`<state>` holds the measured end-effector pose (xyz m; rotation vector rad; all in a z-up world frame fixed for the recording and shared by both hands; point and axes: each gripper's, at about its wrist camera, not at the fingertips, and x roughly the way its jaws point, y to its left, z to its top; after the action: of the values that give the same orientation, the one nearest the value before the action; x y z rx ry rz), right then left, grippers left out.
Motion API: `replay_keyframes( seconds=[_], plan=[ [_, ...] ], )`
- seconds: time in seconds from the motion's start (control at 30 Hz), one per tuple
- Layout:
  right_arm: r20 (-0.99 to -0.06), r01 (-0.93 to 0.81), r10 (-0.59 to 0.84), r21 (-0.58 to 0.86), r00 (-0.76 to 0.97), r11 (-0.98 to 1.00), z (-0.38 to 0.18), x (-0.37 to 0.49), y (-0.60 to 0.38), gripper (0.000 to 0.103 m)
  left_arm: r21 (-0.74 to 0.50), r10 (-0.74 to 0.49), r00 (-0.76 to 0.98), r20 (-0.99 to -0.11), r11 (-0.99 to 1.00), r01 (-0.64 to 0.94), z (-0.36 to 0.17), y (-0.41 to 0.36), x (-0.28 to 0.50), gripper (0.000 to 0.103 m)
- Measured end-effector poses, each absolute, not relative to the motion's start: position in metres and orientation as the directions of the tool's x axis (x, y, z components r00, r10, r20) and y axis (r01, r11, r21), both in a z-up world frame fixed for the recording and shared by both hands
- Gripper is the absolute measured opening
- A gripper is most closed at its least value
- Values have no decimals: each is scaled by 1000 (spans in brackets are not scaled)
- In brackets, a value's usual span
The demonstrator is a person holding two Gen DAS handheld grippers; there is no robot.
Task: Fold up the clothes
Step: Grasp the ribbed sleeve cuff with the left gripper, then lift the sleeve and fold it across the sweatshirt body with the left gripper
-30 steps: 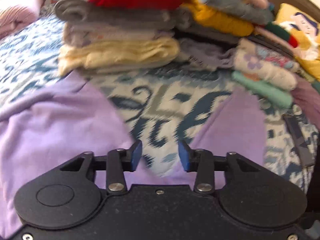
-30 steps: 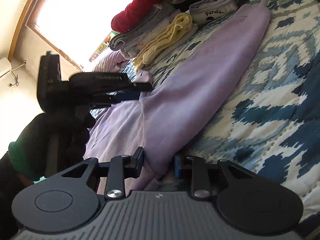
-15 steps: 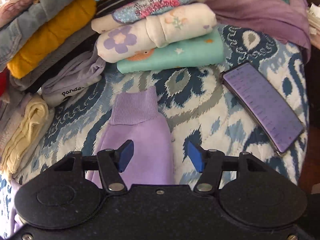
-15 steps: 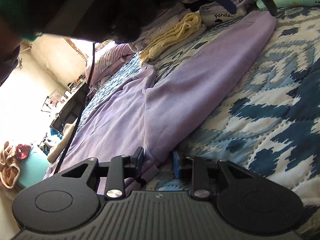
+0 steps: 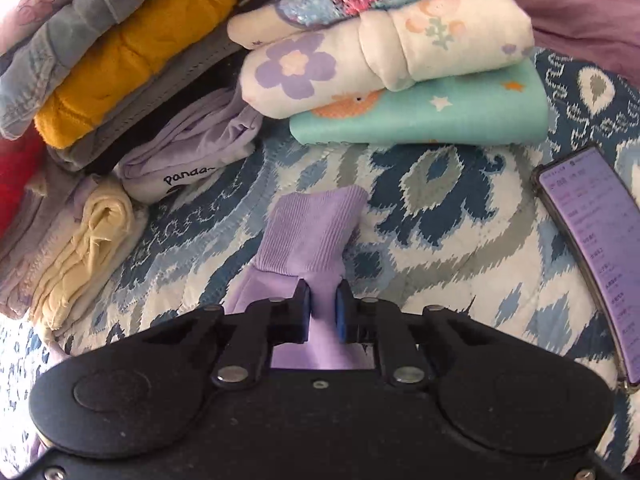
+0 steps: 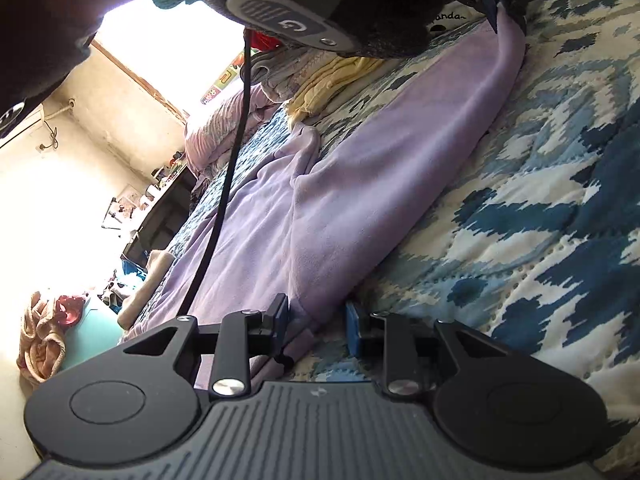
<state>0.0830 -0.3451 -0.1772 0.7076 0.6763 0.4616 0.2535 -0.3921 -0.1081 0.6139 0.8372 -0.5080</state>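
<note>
Blue-and-white patterned bedding point(image 5: 420, 216) covers the bed, with stacks of folded clothes point(image 5: 380, 60) along its far side and a phone point(image 5: 592, 248) lying face up to the right. Spread across it is the lilac sweatshirt point(image 6: 320, 208), its body toward the window end and 1 sleeve point(image 6: 440, 128) stretched out toward the stacks.

The left gripper point(image 5: 320, 306) has its 2 blue pads point(image 5: 303, 308) pinched tight on that sleeve just behind the ribbed cuff point(image 5: 316, 232), which lifts slightly off the bedding. The right gripper point(image 6: 316, 320) sits low at the near end of the sleeve with its fingers partly apart; lilac cloth lies between them, but whether they actually grip it I cannot tell.

This looks like the sleeve-folding step, early in the fold. The next move likely calls for carrying the cuff back across the body while the other end stays anchored, keeping the sleeve flat and clear of the phone.

Only the left wrist view shows the cuff, the pinch and the phone. Only the right wrist view shows the full run of sleeve into the body, plus the left gripper overhead with its cable point(image 6: 224, 184).
</note>
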Motion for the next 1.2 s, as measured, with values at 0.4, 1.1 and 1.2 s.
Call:
replay_keyframes(
  seconds=[0.4,1.1,1.2],
  plan=[
    [-440,-225,524,569,729,791,-153,64,-327,52,4,-427,668,-610,841,541,51,-245,213,10],
    [-446,-388,374,65,813,920,-125,32,-238,35,-195,-344,805,-483,939,284,79,45,96,10],
    [-441,-406,372,19,817,914,-124,29,-230,18,-230,-334,812,-479,940,251,63,71,84,10]
  ],
)
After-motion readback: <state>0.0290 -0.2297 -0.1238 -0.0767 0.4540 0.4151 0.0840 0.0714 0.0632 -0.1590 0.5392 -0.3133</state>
